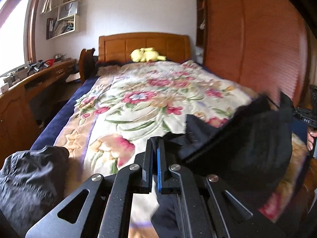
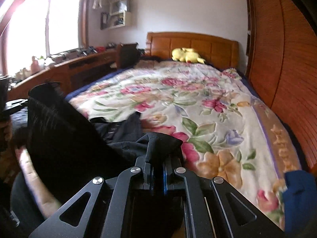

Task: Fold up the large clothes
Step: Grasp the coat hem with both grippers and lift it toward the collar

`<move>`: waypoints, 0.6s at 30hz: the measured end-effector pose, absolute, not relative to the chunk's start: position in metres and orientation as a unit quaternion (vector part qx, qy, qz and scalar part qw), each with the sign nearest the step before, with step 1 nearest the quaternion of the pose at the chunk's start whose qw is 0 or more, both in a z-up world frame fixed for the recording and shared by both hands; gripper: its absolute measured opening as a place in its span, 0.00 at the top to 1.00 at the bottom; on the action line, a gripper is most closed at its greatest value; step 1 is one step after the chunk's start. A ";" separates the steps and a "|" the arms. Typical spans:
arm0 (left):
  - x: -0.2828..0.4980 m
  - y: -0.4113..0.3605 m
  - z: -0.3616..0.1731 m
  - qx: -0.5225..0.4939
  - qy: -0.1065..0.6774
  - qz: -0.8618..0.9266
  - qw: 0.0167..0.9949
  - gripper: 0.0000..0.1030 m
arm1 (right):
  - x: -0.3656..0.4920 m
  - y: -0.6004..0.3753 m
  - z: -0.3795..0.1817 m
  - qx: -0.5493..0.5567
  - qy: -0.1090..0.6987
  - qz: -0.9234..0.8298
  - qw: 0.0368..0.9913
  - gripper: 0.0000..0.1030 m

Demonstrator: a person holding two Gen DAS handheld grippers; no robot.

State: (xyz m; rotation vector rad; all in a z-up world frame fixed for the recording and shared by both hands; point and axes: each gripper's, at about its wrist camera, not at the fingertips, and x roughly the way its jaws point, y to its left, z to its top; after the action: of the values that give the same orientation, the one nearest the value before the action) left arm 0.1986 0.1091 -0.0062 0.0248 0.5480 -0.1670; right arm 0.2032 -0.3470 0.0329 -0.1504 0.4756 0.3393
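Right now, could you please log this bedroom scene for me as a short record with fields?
surface: floral blanket on the bed
garment: dark garment, lifted and bunched at the near end of the bed
left gripper: fingers shut on the garment's edge
right gripper: fingers shut on the garment's edge
other clothing: crumpled dark cloth at the bed's near left corner
headboard end: yellow plush toy

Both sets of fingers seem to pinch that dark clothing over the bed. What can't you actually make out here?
- Dark garment: motion-blurred in both views, so its type and shape are unclear.
- Its lower part: cut off behind the left gripper and right gripper.
- Second dark cloth: cut off by the left-wrist view's edge.
- Shelf contents: too small.
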 end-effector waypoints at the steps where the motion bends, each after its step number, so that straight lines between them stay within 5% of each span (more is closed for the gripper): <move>1: 0.209 0.108 -0.009 0.013 0.275 -0.077 0.958 0.97 | 0.223 -0.344 0.029 -0.074 0.243 0.162 0.954 0.94; 18: 0.359 0.089 -0.006 0.040 0.296 -0.004 0.954 0.97 | 0.393 -0.311 0.033 -0.023 0.294 0.080 0.952 0.94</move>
State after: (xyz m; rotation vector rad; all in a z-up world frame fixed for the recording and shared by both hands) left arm 0.3587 0.0893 -0.0057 0.0810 0.6019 -0.0072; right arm 0.3932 -0.3110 0.0328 -0.0474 0.5979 0.1625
